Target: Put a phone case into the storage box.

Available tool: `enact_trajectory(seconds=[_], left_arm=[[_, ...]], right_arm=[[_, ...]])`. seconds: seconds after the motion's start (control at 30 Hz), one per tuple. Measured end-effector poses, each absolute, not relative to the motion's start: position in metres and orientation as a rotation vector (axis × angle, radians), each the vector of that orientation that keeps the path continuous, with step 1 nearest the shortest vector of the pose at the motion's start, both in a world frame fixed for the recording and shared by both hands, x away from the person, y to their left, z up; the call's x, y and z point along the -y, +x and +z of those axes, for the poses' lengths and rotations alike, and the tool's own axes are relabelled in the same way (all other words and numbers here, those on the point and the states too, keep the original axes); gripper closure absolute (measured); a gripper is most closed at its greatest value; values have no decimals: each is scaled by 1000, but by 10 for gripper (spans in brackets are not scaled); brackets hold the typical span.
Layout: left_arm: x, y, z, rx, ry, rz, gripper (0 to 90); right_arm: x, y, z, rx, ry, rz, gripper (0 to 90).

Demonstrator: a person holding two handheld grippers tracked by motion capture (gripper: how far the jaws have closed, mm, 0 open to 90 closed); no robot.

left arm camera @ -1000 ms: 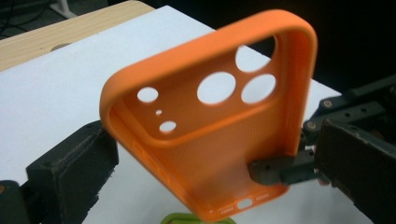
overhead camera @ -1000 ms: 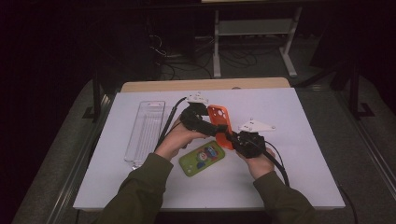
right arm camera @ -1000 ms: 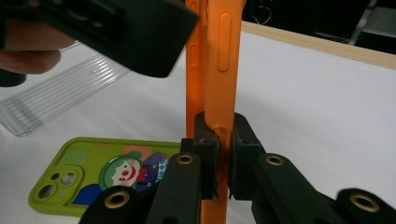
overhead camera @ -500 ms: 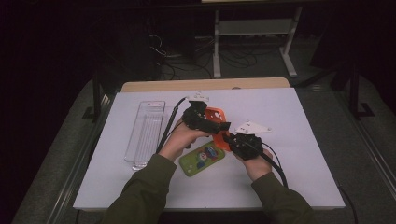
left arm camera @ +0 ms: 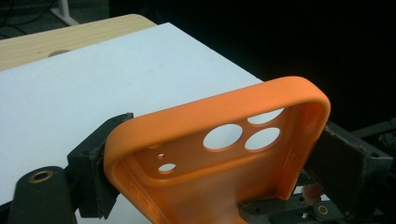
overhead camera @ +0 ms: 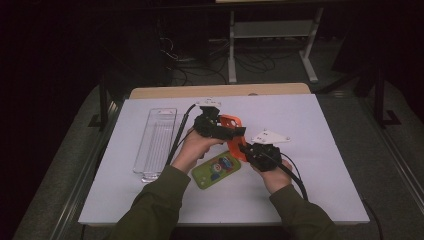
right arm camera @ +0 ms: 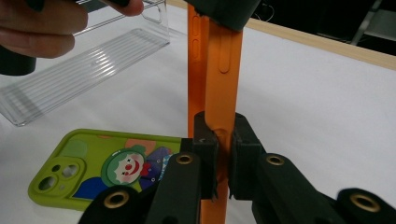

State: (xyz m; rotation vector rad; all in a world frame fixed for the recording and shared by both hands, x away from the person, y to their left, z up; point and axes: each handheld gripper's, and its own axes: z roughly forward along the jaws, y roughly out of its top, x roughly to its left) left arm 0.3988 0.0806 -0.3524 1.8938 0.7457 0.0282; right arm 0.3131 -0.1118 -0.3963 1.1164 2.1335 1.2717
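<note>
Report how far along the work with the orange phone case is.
Done: the orange phone case is lifted off the table, empty. In hand: the right gripper pinches its side wall; the left gripper has just been closing across its camera end, jaws on both edges. Left, probably: whatever goes in or where it goes; the green clown phone and clear tray lie untouched.

Orange phone case [left arm camera: 219, 154]; green phone case [right arm camera: 107, 170], clown print; clear ribbed tray [overhead camera: 156, 142]; white table [overhead camera: 320, 125].
</note>
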Motion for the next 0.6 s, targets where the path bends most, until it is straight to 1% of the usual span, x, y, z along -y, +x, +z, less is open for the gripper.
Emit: enact_trajectory(seconds=[0.3, 0.43, 0.47, 0.5, 0.6], left_arm=[[-81, 399, -352, -745, 1899, 16, 160], [-81, 398, -351, -739, 1902, 25, 168], [-81, 398, -351, -741, 1902, 24, 170], [-81, 398, -351, -738, 1906, 22, 171], [-82, 399, -351, -738, 1915, 29, 174]], right_arm=[[112, 314, -397, -2151, 1119, 1261, 808], [113, 314, -396, -2165, 1120, 1264, 778], [113, 314, -396, -2169, 1107, 1265, 759], [113, 313, -396, -2175, 1119, 1267, 713], [116, 314, -396, -2192, 1100, 1280, 621]])
